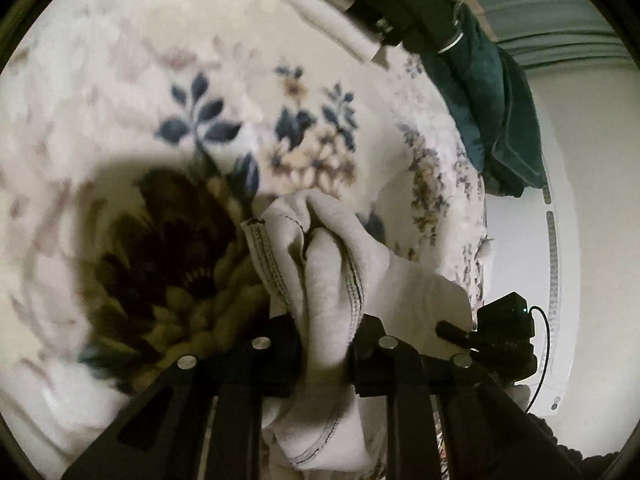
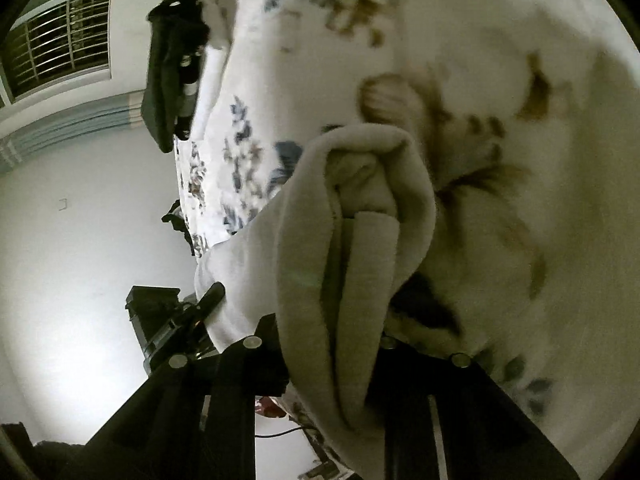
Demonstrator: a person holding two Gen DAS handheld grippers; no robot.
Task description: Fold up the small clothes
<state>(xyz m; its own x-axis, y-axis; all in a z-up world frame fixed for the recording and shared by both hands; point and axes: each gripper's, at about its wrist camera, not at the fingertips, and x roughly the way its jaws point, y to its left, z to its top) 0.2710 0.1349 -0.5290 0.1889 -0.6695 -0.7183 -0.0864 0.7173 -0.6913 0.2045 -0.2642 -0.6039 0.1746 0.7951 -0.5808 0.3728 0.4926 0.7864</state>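
Note:
A small pale grey garment (image 1: 332, 280) with dark stitched hems hangs bunched above a floral blanket (image 1: 160, 80). My left gripper (image 1: 324, 352) is shut on one bunched part of it. My right gripper (image 2: 332, 344) is shut on another part of the same garment (image 2: 312, 248), whose folds cover the fingers. The cloth stretches between the two grippers, and the other gripper (image 1: 504, 332) shows at the right of the left wrist view.
The white blanket with blue and brown flowers (image 2: 500, 120) covers the bed. A dark teal cloth (image 1: 492, 120) lies at the bed's far edge. Black items (image 2: 172, 68) sit at the bed's edge. A white wall (image 2: 80, 220) and a barred window (image 2: 60, 40) lie beyond.

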